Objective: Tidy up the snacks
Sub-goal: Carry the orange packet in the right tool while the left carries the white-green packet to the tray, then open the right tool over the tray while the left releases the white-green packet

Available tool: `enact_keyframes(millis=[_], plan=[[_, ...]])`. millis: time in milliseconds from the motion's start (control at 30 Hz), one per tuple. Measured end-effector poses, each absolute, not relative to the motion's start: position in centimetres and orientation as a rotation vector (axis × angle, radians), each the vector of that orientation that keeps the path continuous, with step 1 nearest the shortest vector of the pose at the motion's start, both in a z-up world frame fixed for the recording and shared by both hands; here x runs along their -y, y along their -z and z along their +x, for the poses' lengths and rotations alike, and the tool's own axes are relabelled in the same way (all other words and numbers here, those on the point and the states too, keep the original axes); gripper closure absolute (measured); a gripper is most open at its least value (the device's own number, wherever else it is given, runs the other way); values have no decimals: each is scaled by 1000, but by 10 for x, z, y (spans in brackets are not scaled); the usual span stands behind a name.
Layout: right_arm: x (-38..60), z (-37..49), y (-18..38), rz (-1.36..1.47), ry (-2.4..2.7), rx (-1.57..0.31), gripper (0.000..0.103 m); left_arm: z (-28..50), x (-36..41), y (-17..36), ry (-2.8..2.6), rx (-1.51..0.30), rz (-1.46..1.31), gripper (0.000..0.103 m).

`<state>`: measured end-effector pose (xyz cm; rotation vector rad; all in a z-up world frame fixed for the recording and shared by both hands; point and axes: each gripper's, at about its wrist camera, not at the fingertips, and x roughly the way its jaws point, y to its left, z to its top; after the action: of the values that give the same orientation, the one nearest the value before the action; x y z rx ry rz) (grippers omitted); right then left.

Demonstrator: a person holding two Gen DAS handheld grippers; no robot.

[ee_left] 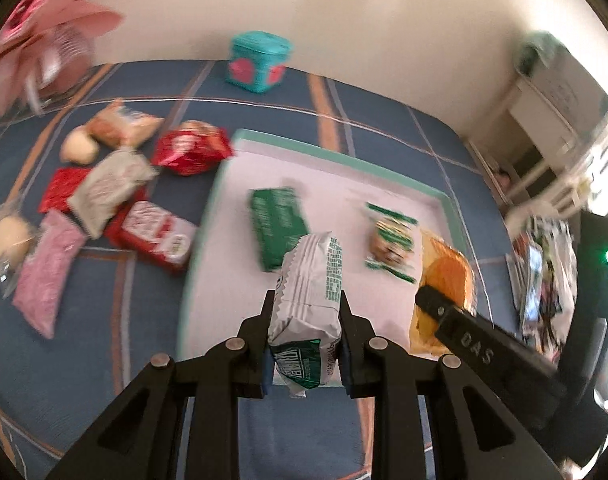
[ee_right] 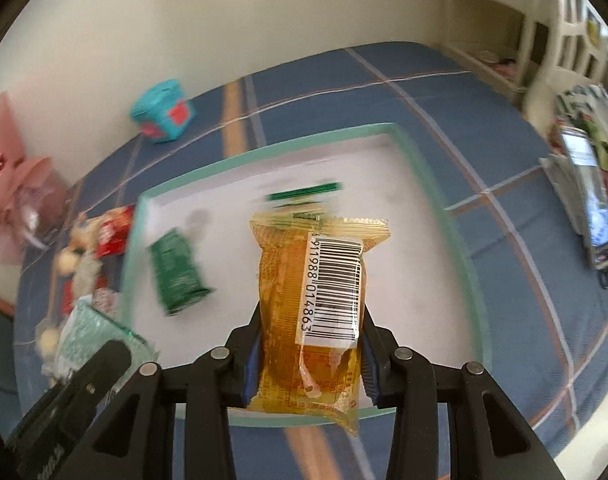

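The left gripper (ee_left: 306, 312) is pointing steeply down over the near edge of the tray (ee_left: 208, 216), its jaws clamping a white and green snack packet (ee_left: 310, 300) that is standing upright between the pads. The right gripper (ee_right: 310, 332) is angling down likewise, jaws pinching an orange packet (ee_right: 304, 320) with a barcode label — held above the tray's white floor. A green packet (ee_left: 278, 232) and a green-striped packet (ee_left: 392, 240) are lying in the tray; loose snacks (ee_left: 104, 184) are sitting on the blue plaid cloth (ee_left: 104, 360) just beside it.
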<state>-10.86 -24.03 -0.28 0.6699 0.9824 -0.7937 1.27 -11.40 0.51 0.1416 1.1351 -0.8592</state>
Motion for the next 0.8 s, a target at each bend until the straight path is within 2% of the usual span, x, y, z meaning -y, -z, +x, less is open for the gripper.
enact_keyframes(millis=[567, 700, 767, 800], plan=[[262, -128, 26, 710, 877, -1041, 61, 9, 137, 27, 893, -1186, 210, 75], [263, -127, 27, 720, 876, -1040, 56, 12, 132, 23, 868, -1174, 221, 54], [264, -126, 27, 718, 879, -1038, 47, 15, 129, 20, 857, -1166, 216, 51], [263, -126, 27, 714, 880, -1036, 46, 17, 128, 19, 851, -1162, 212, 49]])
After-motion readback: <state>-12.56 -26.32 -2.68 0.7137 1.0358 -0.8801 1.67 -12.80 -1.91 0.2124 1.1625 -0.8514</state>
